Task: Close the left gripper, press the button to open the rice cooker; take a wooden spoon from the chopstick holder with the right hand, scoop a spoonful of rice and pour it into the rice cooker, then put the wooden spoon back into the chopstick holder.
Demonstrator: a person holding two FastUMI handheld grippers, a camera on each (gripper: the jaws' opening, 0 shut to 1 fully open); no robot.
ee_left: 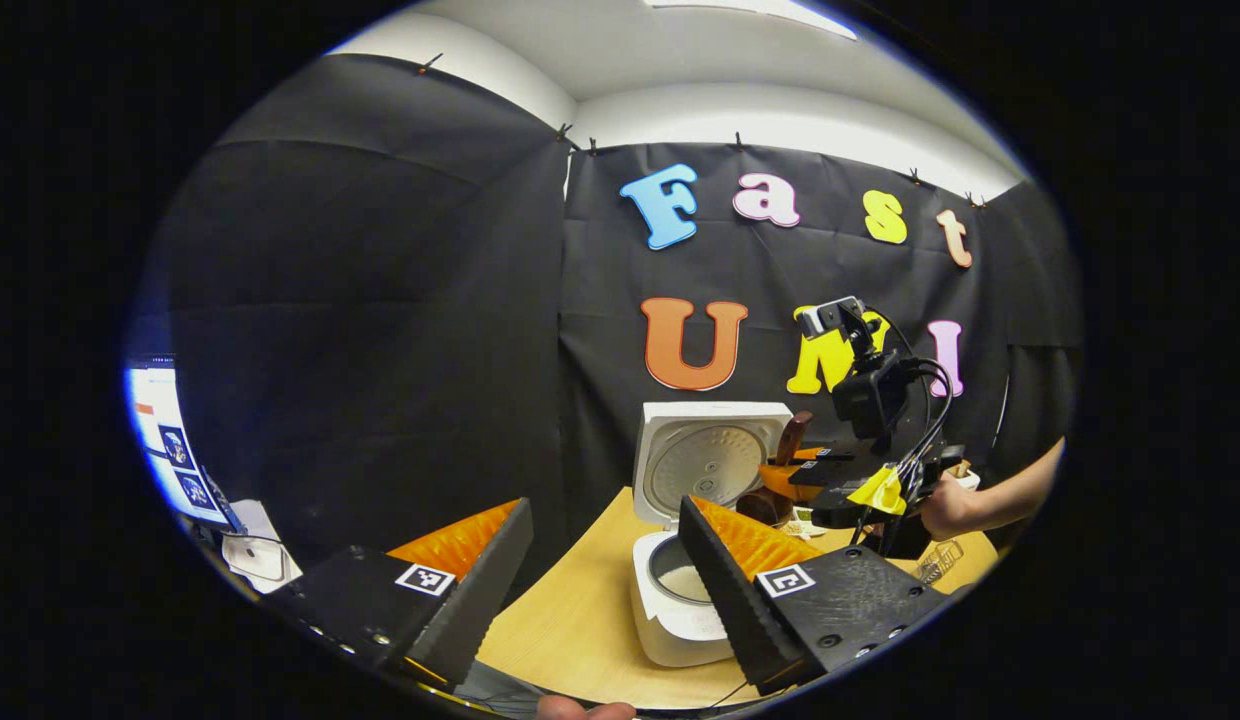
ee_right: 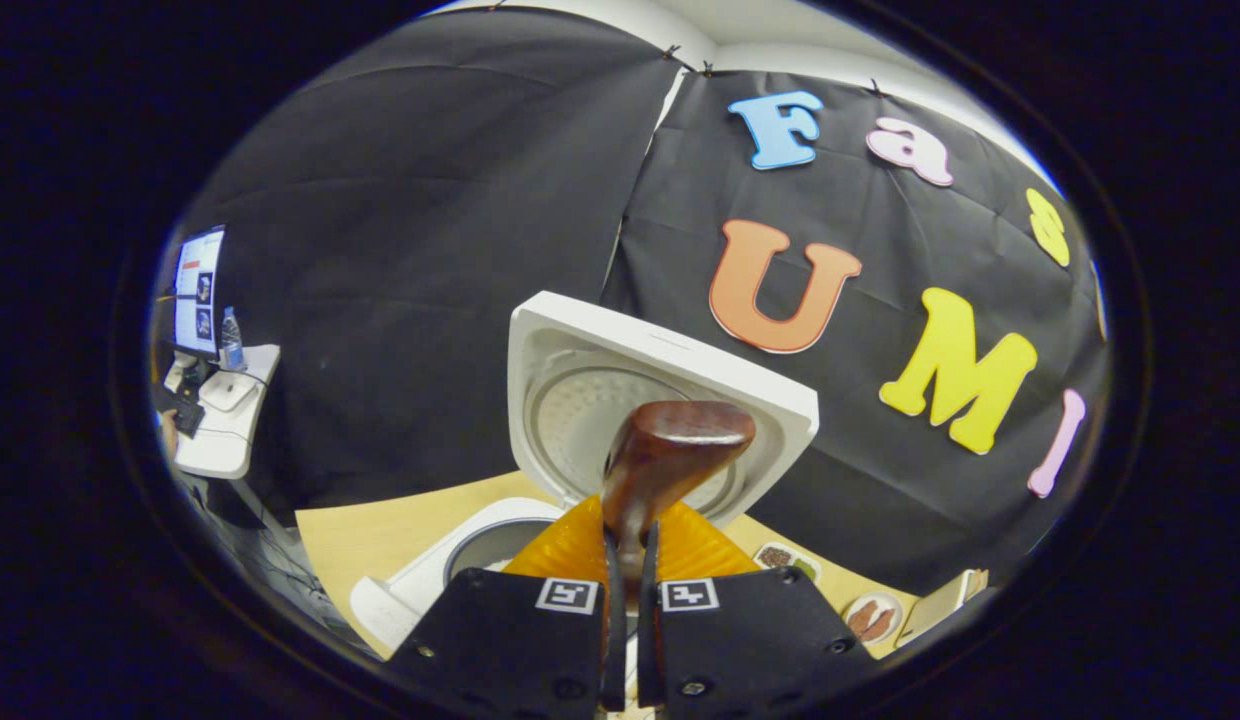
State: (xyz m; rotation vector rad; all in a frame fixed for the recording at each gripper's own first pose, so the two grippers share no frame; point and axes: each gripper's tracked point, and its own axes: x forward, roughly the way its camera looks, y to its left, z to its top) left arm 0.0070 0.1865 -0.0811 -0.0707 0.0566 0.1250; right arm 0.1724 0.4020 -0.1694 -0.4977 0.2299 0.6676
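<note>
The white rice cooker (ee_left: 680,610) stands on the wooden table with its lid (ee_left: 705,460) swung up; something pale lies in its pot (ee_left: 683,580). My left gripper (ee_left: 600,575) is open, its fingers wide apart, hovering in front of and to the left of the cooker. Farther right a hand holds my right gripper (ee_left: 860,470), with the dark wooden spoon (ee_left: 792,435) sticking up from it. In the right gripper view, the right gripper (ee_right: 630,560) is shut on the wooden spoon (ee_right: 670,450). The spoon's bowl points up in front of the open lid (ee_right: 660,370), beside the pot (ee_right: 490,545).
A wire holder (ee_left: 935,560) sits on the table (ee_left: 580,610) at the right, below the hand. Small picture mats (ee_right: 870,615) lie on the table's right side. A monitor (ee_left: 170,440) and a white side desk (ee_right: 220,440) with a bottle stand off to the left.
</note>
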